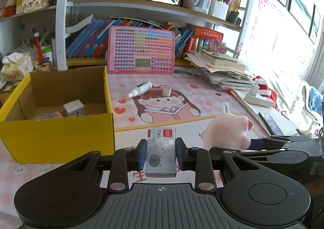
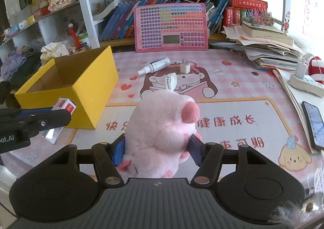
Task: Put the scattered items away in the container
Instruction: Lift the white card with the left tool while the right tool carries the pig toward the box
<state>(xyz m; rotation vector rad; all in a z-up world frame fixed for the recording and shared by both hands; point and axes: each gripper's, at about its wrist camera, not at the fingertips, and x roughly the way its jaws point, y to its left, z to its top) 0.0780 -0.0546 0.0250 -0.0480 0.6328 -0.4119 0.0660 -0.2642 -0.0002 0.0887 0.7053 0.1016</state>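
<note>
Left wrist view: your left gripper (image 1: 161,154) is clamping the staple box (image 1: 161,152), and the yellow box (image 1: 56,127) sits up-left of it, closer than to your right.

1. Yellow box (image 1: 56,137): cardboard, matt yellow outside, raw brown inside.
2. Staple box (image 1: 160,153): thin card, glossy silvery print.
3. Plush toy (image 2: 162,133): pink fuzzy cloth, soft nap; white glossy ribbon tag (image 2: 171,82).
4. Desk mat (image 2: 232,91): smooth printed sheet, slight sheen.
5. Spray bottle (image 1: 140,89): smooth white plastic.
6. Charger plug (image 2: 185,68): glossy white plastic, metal prongs.
7. Left gripper (image 1: 161,154): matt black plastic, blue rubbery pads (image 1: 142,154), metal rivets.
8. Right gripper (image 2: 157,148): the same finish.
9. Keyboard board (image 2: 172,26): pink smooth plastic.
</note>
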